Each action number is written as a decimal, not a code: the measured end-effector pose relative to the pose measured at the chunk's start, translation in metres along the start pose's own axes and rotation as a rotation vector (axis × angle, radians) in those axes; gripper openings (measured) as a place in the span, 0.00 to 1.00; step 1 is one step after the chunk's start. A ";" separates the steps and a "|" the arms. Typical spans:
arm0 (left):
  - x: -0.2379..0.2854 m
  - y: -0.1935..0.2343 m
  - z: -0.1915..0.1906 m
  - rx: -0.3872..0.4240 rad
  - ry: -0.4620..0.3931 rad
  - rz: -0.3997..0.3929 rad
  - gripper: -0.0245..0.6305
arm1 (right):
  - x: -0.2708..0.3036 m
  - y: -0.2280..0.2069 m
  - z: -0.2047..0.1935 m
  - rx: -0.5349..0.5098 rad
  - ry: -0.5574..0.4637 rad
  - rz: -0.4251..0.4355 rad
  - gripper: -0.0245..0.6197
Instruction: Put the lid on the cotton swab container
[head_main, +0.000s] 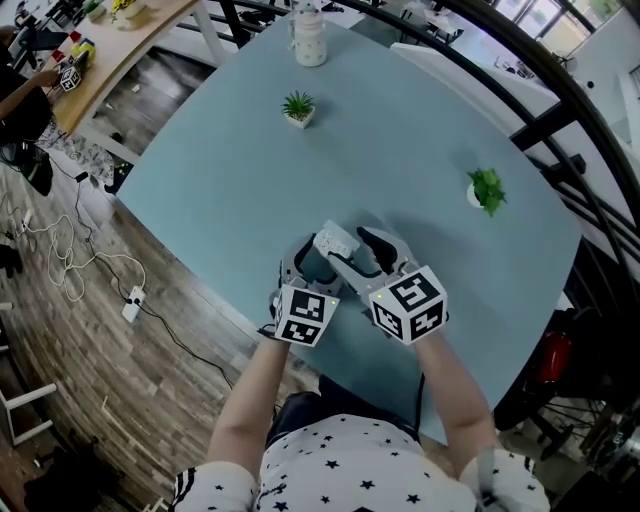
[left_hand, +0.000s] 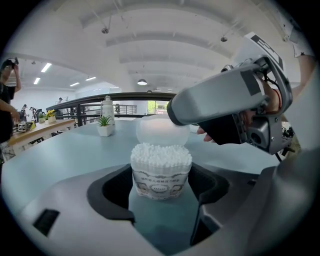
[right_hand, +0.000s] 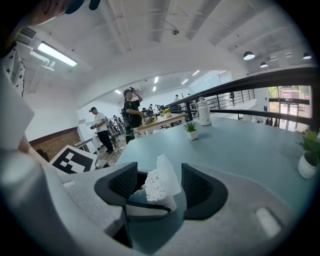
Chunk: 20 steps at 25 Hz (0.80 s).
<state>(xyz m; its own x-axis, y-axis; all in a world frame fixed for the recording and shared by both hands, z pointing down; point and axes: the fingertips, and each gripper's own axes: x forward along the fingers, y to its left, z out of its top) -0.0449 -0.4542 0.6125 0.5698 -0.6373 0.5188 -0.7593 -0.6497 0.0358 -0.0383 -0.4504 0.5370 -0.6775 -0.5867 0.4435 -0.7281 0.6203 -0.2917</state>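
The cotton swab container (left_hand: 161, 172) stands on the teal table, packed full of white swabs. My left gripper (left_hand: 161, 186) is shut on it, a dark pad against each side. The translucent lid (left_hand: 162, 131) sits tilted on top of the swabs. A grey finger (left_hand: 210, 100) of my right gripper lies over it. In the right gripper view the lid (right_hand: 169, 175) leans against one pad while the other pad stands apart beside the swabs (right_hand: 153, 187); my right gripper (right_hand: 159, 187) is open. In the head view both grippers, left (head_main: 305, 256) and right (head_main: 362, 248), meet near the table's front edge.
On the table (head_main: 420, 120) stand a small potted plant (head_main: 298, 107) at the middle back, another (head_main: 487, 190) at the right, and a white bottle (head_main: 310, 40) at the far edge. A black railing runs behind. People stand at a wooden bench (head_main: 120, 40) at the far left.
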 end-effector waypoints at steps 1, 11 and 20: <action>0.000 0.000 0.000 -0.001 -0.004 0.001 0.57 | 0.000 0.001 -0.001 0.001 0.003 0.005 0.44; 0.001 0.000 -0.001 -0.006 -0.003 -0.005 0.57 | 0.005 0.014 -0.005 -0.004 0.030 0.050 0.44; 0.002 0.001 0.000 -0.009 -0.007 -0.006 0.57 | 0.010 0.021 -0.008 0.009 0.046 0.073 0.44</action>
<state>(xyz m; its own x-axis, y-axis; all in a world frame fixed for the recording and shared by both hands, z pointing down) -0.0442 -0.4557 0.6133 0.5770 -0.6361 0.5123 -0.7582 -0.6503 0.0465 -0.0593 -0.4389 0.5423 -0.7234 -0.5155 0.4593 -0.6781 0.6554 -0.3325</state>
